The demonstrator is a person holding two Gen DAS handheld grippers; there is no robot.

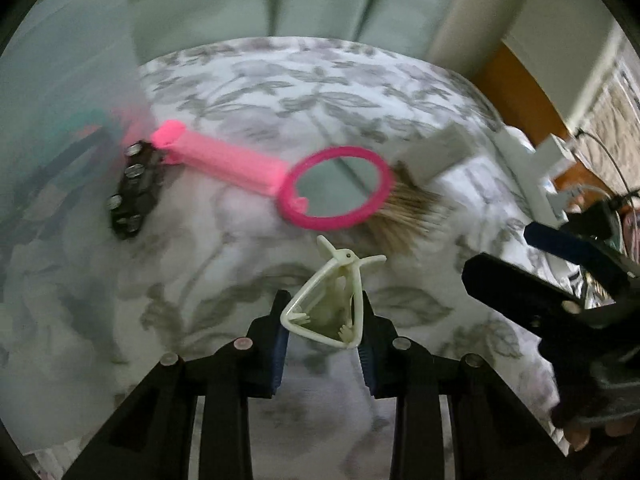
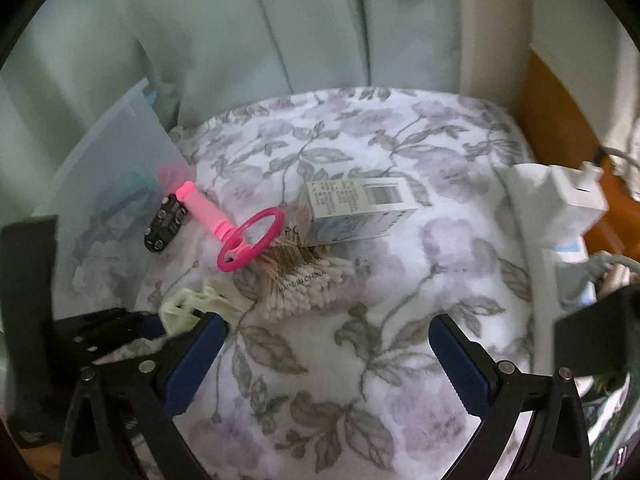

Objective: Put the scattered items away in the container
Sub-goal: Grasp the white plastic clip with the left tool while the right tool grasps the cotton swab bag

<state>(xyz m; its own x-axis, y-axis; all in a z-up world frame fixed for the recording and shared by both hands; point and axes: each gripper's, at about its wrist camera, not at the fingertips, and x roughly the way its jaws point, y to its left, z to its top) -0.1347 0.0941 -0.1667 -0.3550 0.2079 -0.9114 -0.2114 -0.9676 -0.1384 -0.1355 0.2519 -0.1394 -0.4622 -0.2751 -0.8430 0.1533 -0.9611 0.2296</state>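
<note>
My left gripper (image 1: 322, 320) is shut on a cream claw hair clip (image 1: 332, 300), held above the floral blanket (image 1: 240, 280); the same clip (image 2: 188, 306) shows at the left of the right wrist view. Ahead lie a pink hand mirror (image 1: 336, 188), a black hair clip with studs (image 1: 134, 188), a packet of cotton swabs (image 2: 304, 284) and a small white box (image 2: 356, 212). The clear plastic container (image 2: 116, 176) stands at the left edge with items inside. My right gripper (image 2: 328, 352) is open over bare blanket.
Green curtains (image 2: 280, 32) hang behind the bed. A white power strip with cables (image 2: 576, 204) lies at the right, next to an orange wooden board (image 2: 552, 112). The blanket (image 2: 400, 300) in front of the right gripper carries nothing.
</note>
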